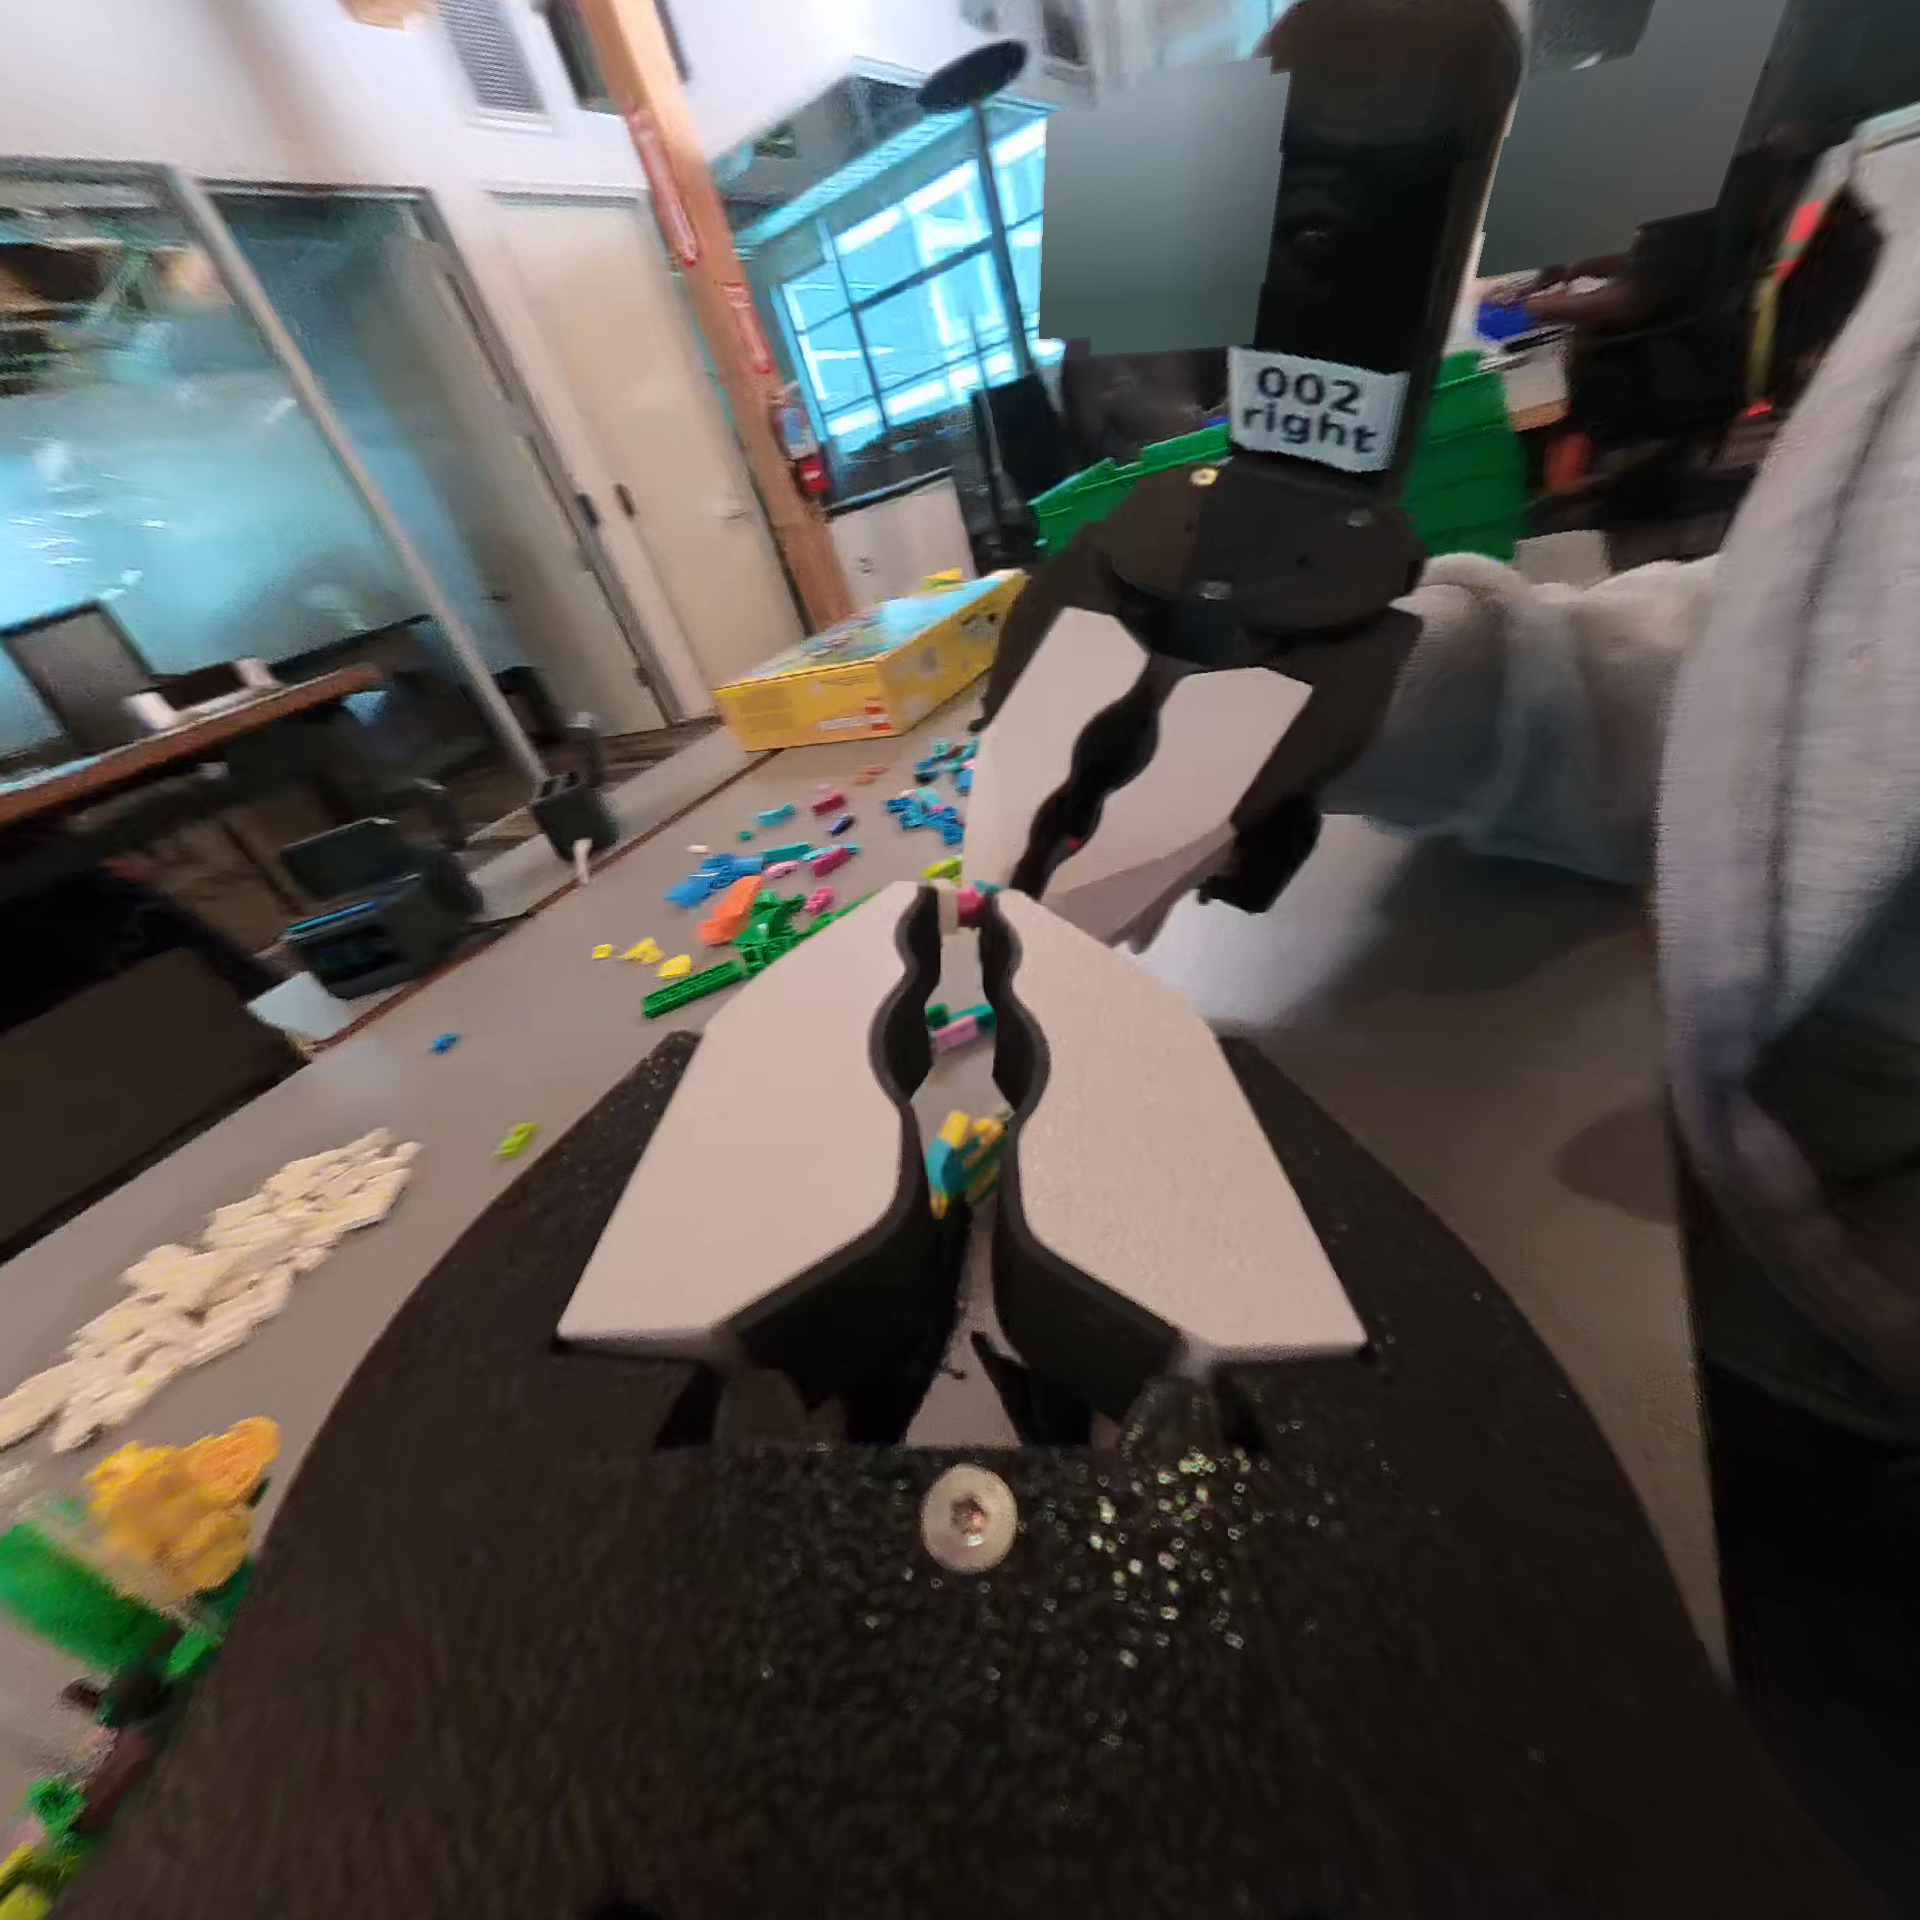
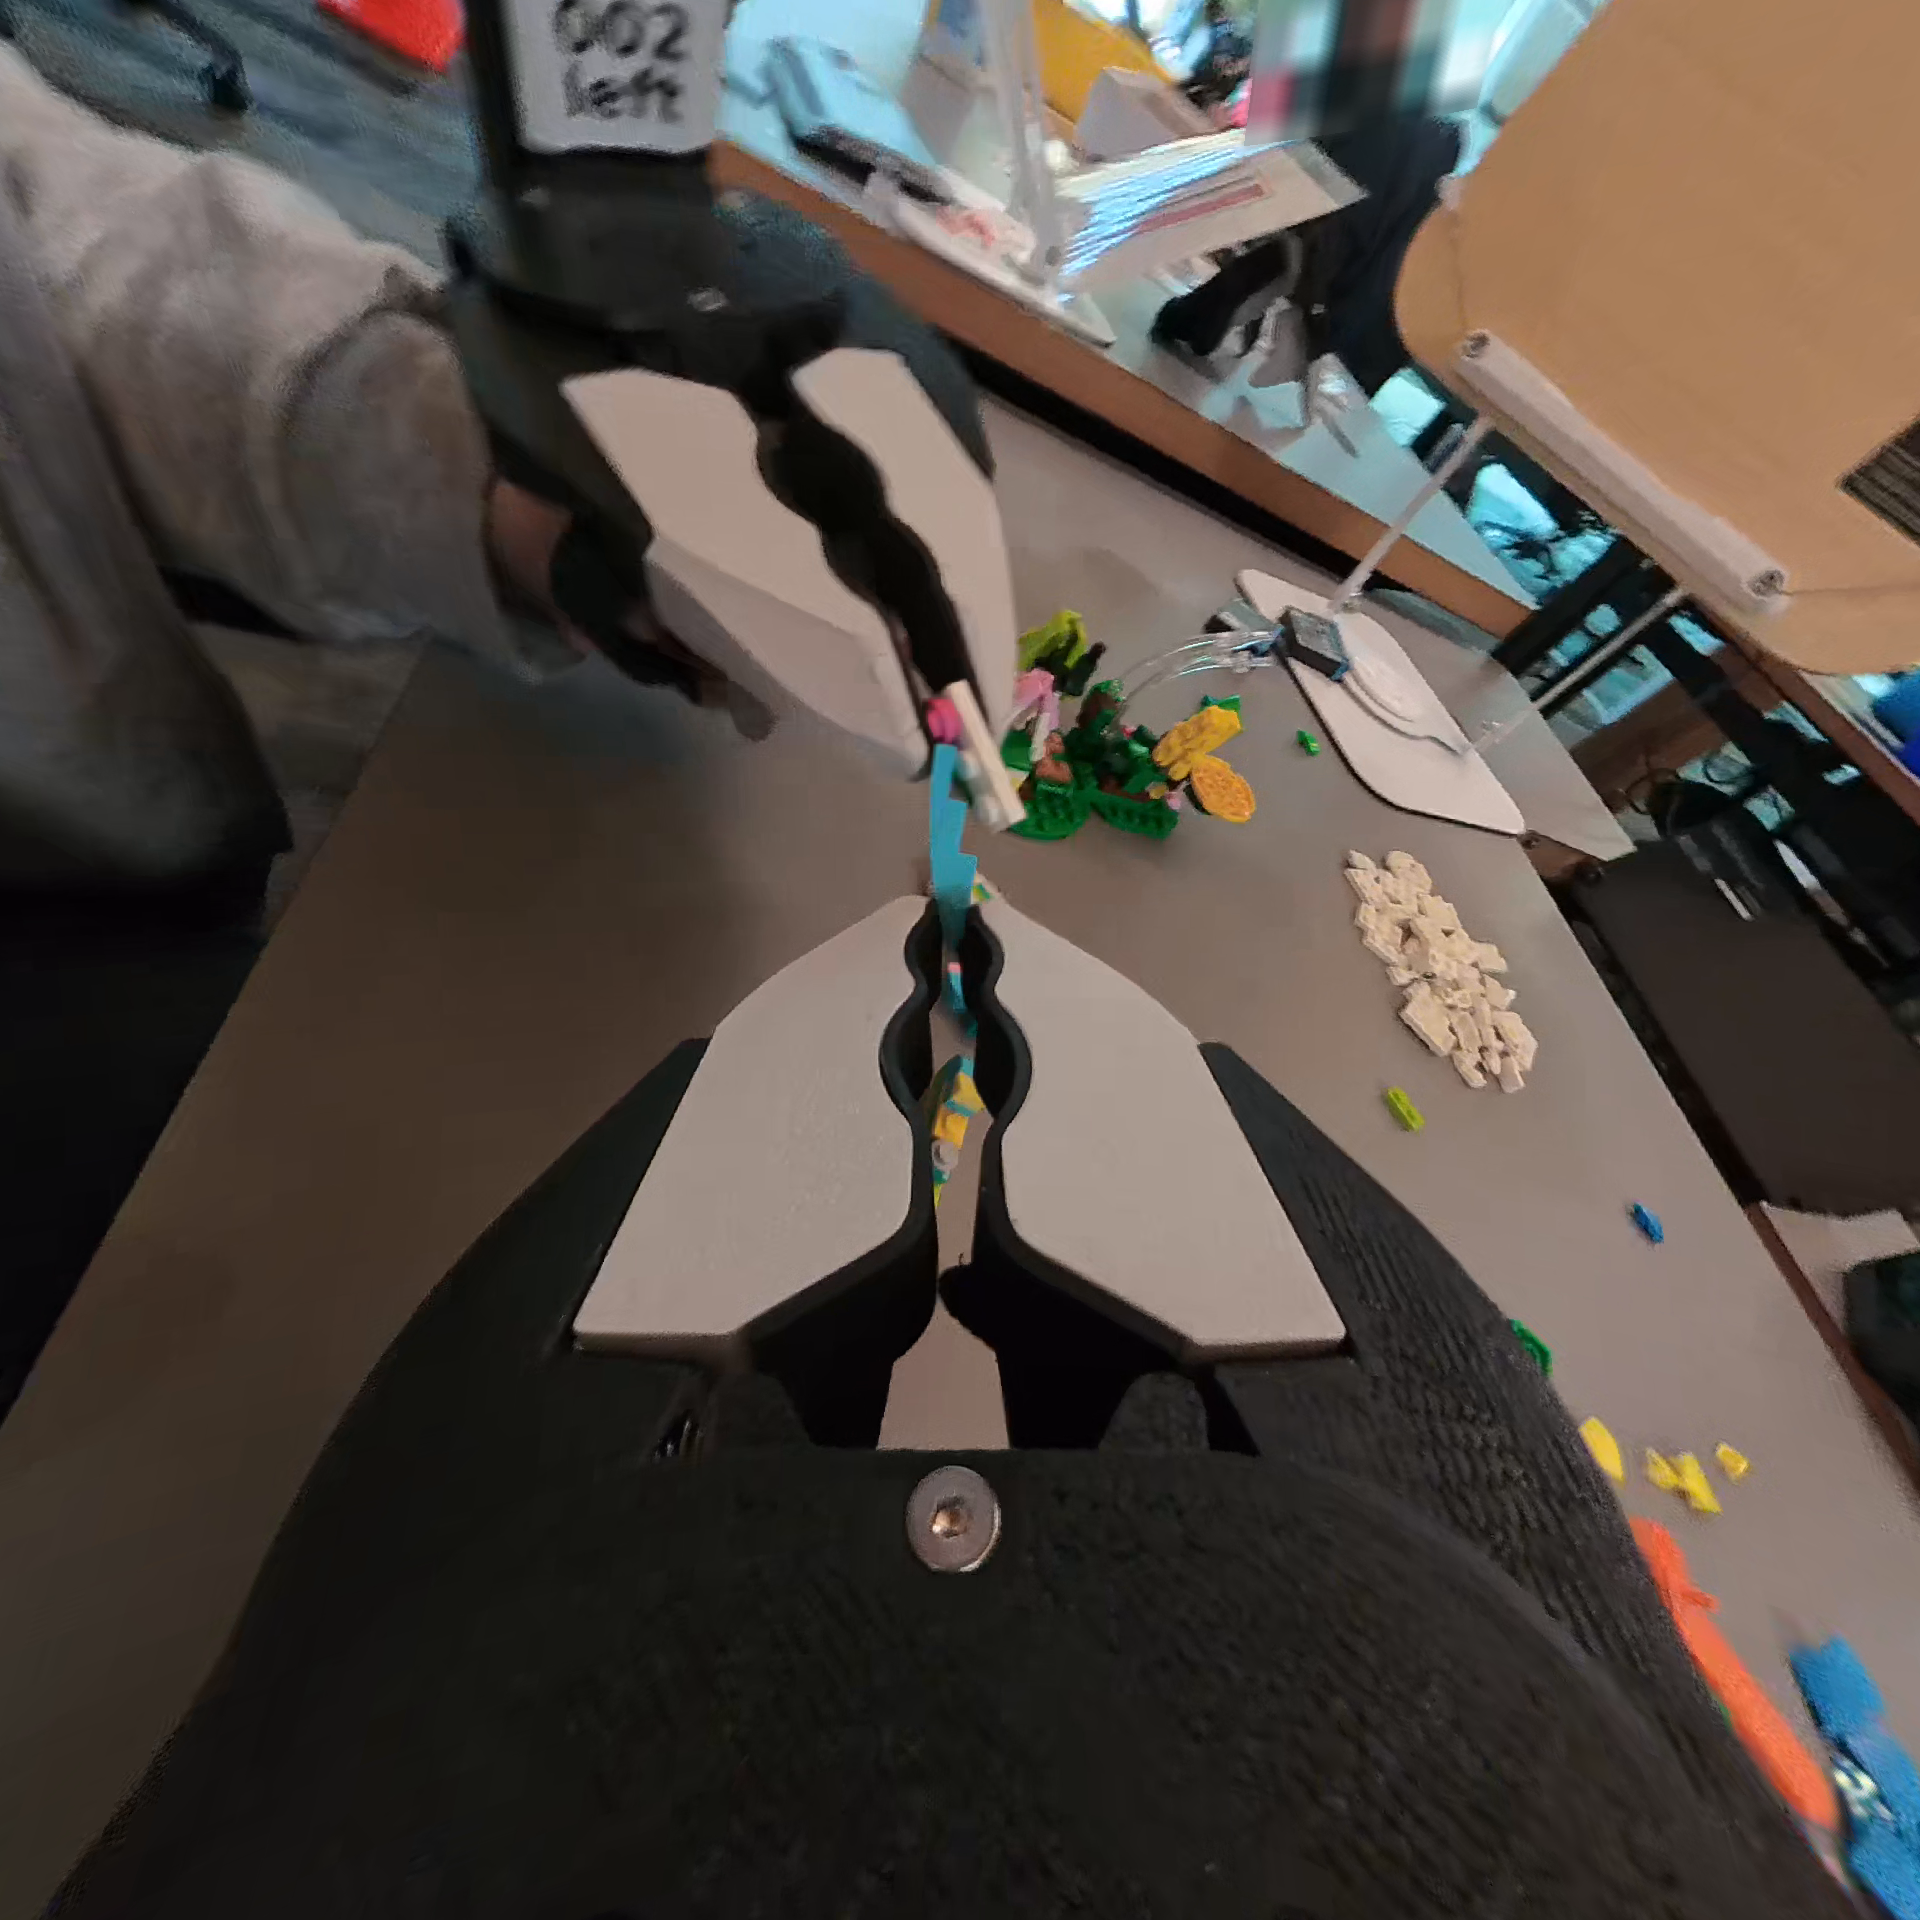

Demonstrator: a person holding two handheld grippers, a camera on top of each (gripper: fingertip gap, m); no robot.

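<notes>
The left tool pinches a small white-and-pink brick piece above the grey tabletop; only the right wrist view shows the right tool clamped on the teal strip joined to it

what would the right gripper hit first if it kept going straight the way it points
Most likely the left gripper. It sits tip to tip with the right gripper, joined by the teal strip and white piece. The green flower model lies behind, though depth is unclear.
</notes>
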